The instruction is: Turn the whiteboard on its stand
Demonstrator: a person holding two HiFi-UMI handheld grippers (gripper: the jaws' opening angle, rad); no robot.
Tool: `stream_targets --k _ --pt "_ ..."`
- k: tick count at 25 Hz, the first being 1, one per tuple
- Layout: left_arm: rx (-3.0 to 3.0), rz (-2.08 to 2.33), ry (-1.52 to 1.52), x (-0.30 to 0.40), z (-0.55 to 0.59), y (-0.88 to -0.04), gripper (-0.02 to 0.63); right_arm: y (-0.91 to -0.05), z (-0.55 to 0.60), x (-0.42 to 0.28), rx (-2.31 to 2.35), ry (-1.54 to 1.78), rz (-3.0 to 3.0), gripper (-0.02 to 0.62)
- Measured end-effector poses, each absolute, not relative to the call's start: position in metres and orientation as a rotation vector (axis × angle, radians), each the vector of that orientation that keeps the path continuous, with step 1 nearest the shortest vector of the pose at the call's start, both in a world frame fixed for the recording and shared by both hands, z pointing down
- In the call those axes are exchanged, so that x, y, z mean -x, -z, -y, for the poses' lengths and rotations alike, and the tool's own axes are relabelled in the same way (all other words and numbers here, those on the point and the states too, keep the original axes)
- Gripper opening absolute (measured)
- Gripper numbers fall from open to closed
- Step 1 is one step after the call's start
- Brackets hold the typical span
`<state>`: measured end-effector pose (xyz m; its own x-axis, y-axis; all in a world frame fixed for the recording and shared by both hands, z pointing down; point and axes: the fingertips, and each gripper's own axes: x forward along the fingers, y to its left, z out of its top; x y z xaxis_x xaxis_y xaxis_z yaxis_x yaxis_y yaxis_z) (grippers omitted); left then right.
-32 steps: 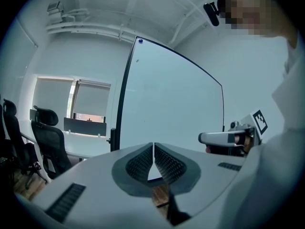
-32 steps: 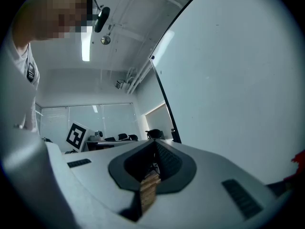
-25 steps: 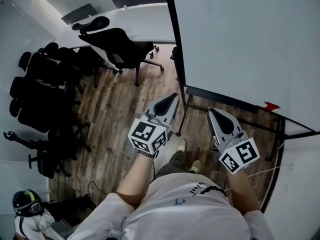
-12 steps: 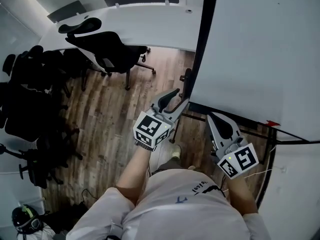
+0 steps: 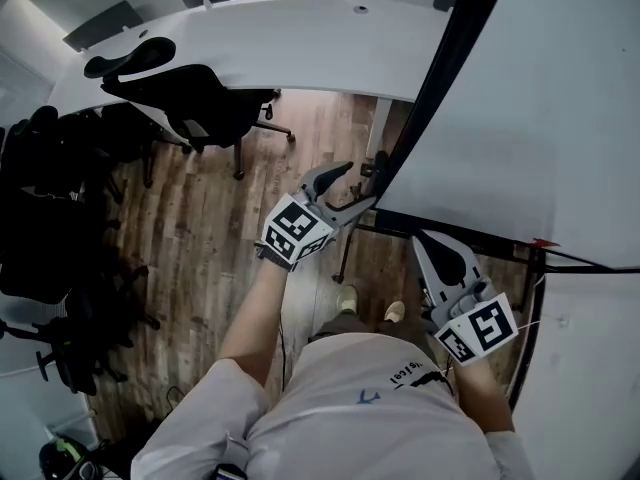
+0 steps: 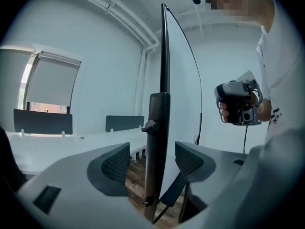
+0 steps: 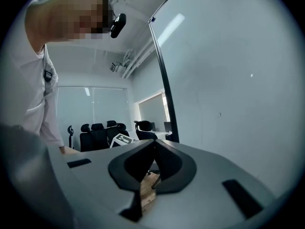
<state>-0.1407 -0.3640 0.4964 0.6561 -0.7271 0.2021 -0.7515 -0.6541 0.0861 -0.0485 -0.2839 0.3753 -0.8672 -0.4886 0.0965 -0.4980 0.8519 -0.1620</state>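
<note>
The whiteboard (image 5: pixel 530 118) fills the right of the head view, its black side edge (image 5: pixel 440 68) slanting down to the stand post (image 5: pixel 382 173). My left gripper (image 5: pixel 360 184) reaches to that edge. Its jaws are opening, and in the left gripper view the dark post (image 6: pixel 157 151) stands between the pads (image 6: pixel 116 166) without touching them. The board's edge (image 6: pixel 164 56) rises above it. My right gripper (image 5: pixel 428 240) is shut with nothing in it, just under the board's lower rail (image 5: pixel 450 230). In the right gripper view its closed jaws (image 7: pixel 153 163) point along the board's face (image 7: pixel 228 80).
A curved white desk (image 5: pixel 280 38) runs along the back with a black office chair (image 5: pixel 190 93) in front. Several more black chairs (image 5: pixel 50 198) crowd the left. Wood floor (image 5: pixel 200 228) lies below, with the person's shoes (image 5: pixel 348 298) near the stand's legs.
The left gripper has reached forward to the board's side edge and its jaws have spread from shut to wide around the post. The right gripper stays shut below the board.
</note>
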Motion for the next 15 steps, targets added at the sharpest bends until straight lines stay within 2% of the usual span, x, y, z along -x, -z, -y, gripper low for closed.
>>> stream_targets --k 15 --pt "-2.837 0.953 -0.273 0.104 0.383 -0.508 0.288 -0.391 0.289 0.051 -0.824 -0.287 2.920 0.014"
